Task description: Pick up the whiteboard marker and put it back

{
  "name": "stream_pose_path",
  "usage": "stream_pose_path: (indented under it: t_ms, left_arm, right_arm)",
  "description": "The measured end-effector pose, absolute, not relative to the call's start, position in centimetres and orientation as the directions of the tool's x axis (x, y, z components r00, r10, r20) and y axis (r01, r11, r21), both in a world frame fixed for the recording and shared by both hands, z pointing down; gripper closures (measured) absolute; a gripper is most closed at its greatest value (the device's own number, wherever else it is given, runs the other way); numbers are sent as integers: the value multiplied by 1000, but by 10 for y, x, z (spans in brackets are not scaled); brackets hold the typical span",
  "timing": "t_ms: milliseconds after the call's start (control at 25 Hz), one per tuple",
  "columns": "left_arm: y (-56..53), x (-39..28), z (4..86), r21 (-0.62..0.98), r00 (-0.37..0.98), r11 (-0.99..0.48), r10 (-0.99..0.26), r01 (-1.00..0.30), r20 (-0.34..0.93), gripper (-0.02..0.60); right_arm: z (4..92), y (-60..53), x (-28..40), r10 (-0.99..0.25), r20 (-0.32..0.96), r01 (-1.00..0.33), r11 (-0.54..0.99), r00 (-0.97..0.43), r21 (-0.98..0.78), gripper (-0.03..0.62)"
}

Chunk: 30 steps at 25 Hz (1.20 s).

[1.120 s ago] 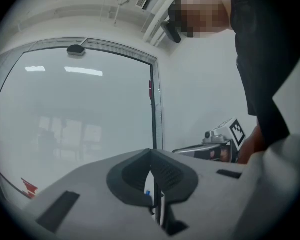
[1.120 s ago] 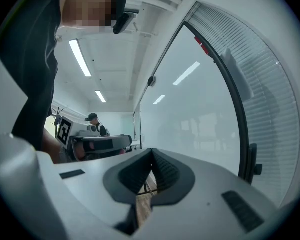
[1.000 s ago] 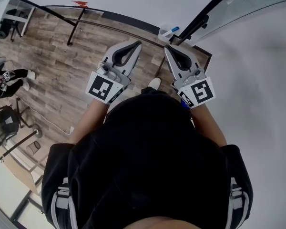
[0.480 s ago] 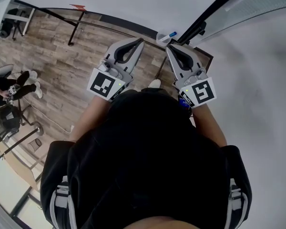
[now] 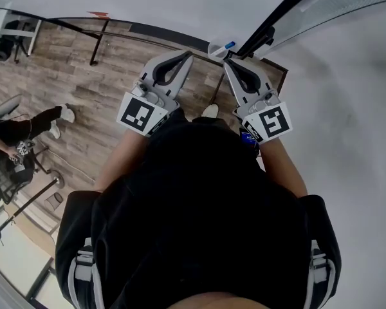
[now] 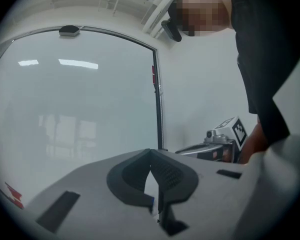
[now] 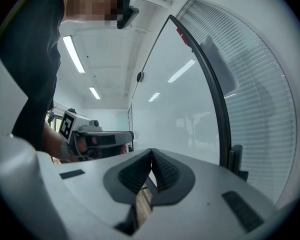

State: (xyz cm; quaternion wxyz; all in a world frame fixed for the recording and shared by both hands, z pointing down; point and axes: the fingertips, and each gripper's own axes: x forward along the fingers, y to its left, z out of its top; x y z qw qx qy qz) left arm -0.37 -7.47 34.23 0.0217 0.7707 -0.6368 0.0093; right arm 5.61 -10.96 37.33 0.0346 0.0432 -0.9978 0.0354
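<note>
Only the head view shows the blue-capped whiteboard marker (image 5: pixel 229 44), sitting in a clear holder (image 5: pixel 217 49) just beyond the gripper tips. Left gripper (image 5: pixel 187 55) and right gripper (image 5: pixel 226 63) are both closed, holding nothing.

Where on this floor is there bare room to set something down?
The widest bare wood floor lies left of the left gripper, between the black stand leg and a seated person's shoe. It is crowded ahead, where the right gripper, the marker cup and the board's frame sit close together.
</note>
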Motion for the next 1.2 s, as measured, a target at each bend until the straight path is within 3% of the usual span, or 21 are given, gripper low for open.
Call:
stream_pose_path:
  t_ms: [600, 760, 1200]
  left_arm:
    - [-116, -17, 364, 33, 489, -489, -872, -872, -1, 578]
    - [-121, -22, 377, 22, 544, -543, -838, -839, 54, 578]
    - [-132, -41, 397, 42, 651, -650, -757, -759, 56, 578]
  right_arm:
    - [409, -143, 44, -349, 187, -377, 915, -918, -141, 599]
    - [424, -152, 45, -437, 219, -478, 857, -872, -194, 599]
    - [484, -172, 36, -574, 415, -686, 702, -706, -195, 594]
